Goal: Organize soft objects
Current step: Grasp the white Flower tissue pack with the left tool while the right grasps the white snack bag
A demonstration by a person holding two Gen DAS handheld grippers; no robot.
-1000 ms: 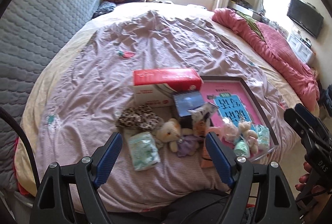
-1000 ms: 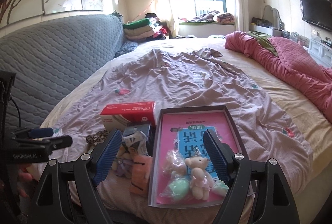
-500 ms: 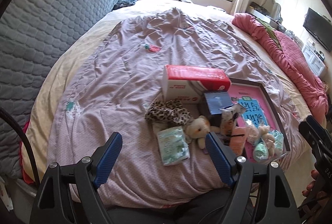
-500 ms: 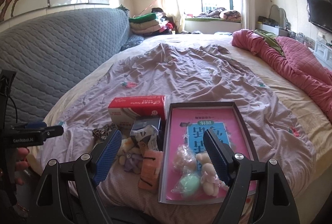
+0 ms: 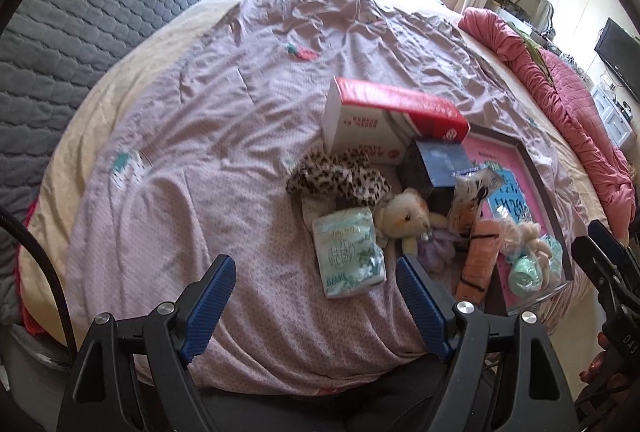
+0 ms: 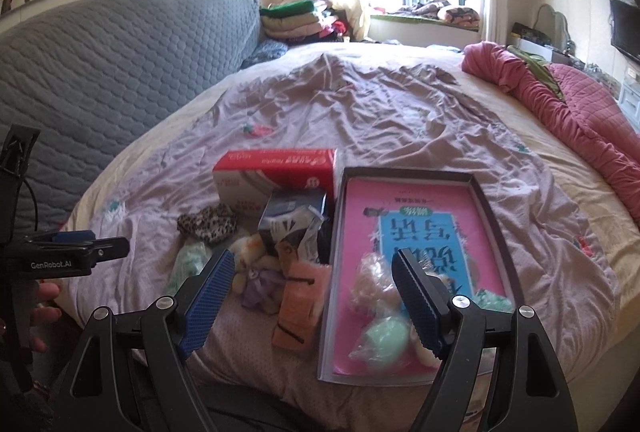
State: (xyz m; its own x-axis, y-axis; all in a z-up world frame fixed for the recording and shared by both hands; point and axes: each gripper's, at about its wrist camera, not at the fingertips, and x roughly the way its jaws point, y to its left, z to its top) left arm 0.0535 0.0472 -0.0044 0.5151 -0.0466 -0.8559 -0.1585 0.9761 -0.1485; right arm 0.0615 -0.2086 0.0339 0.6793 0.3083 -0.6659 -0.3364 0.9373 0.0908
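Soft things lie at the bed's near edge: a pale green tissue pack (image 5: 347,252), a cream teddy bear (image 5: 404,218), a leopard-print cloth (image 5: 340,177), an orange plush (image 5: 480,256) (image 6: 302,302). A dark shallow tray (image 6: 490,207) with a pink and blue book holds bagged plush toys and a green ball (image 6: 386,336). My left gripper (image 5: 316,296) is open and empty, just short of the tissue pack. My right gripper (image 6: 314,292) is open and empty above the orange plush and the tray's near left corner.
A red and white box (image 5: 384,119) and a dark blue box (image 5: 440,161) stand behind the soft things. A pink quilt (image 6: 580,111) is bunched at the right. A grey padded headboard (image 6: 120,59) runs along the left. The mauve bedspread (image 6: 360,103) stretches beyond.
The left gripper has swung left and tilted, so the pile sits further right in its view. The right gripper has shifted slightly left and nearer the pile. Both stay open.
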